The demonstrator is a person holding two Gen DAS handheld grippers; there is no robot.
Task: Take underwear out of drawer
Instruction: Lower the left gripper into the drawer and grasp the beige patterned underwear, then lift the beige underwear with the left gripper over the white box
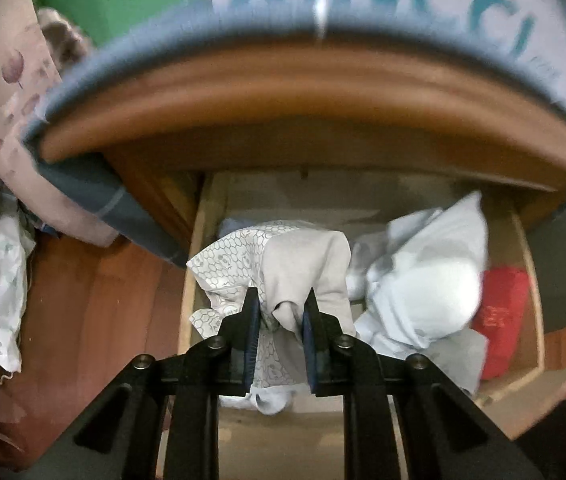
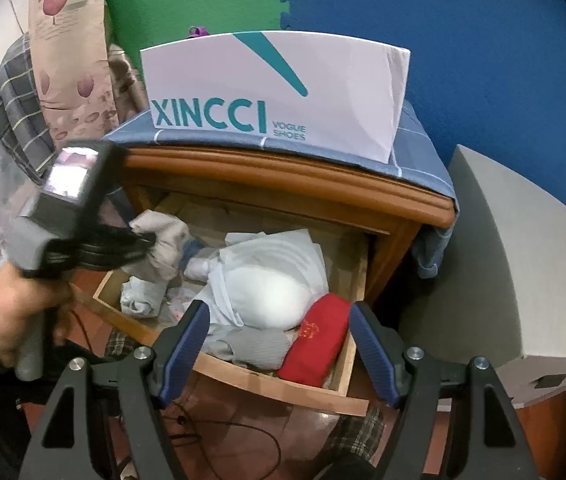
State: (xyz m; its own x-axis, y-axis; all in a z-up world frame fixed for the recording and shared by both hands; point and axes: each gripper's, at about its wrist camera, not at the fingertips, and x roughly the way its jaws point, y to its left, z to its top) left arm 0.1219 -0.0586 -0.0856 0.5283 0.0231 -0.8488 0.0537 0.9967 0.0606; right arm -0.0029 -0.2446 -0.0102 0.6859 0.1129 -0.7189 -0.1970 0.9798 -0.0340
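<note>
The wooden drawer [image 2: 227, 376] of a nightstand stands pulled open, full of folded clothes. My left gripper [image 1: 281, 312] is shut on beige underwear with a honeycomb-print panel [image 1: 299, 264] and holds it lifted above the drawer's left side. From the right wrist view the left gripper [image 2: 151, 240] holds the beige underwear [image 2: 163, 236] over the drawer's back left corner. My right gripper [image 2: 277, 320] is open and empty, hovering above the drawer's front right, over a red garment [image 2: 319, 340] and a white bundle [image 2: 271, 296].
A white shoe box [image 2: 283, 92] sits on a blue cloth on the nightstand top [image 2: 283, 176]. A grey box [image 2: 523, 260] stands to the right. Bedding and a floral pillow [image 2: 71, 60] lie left. Cables [image 2: 203, 428] run on the floor below the drawer.
</note>
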